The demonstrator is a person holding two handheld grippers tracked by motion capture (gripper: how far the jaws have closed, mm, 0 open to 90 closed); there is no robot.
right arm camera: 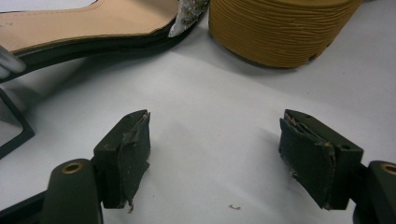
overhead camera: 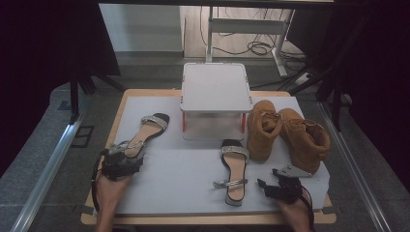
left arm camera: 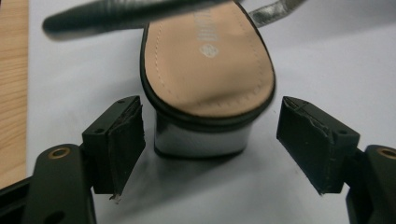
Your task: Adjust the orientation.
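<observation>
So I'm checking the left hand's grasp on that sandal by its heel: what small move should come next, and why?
Probably close the left gripper on the sandal's block heel. In the left gripper view the heel sits between the jaws, with a gap showing on both sides, so the pads do not press it yet. The right gripper lies open on the mat with nothing between its jaws.

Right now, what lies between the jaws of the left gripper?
In the left gripper view, the sandal's silver block heel sits between the open jaws, touching neither pad.

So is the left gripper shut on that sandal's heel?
No, open: the left gripper has its pads on both sides of the sandal heel, with gaps showing.
</observation>
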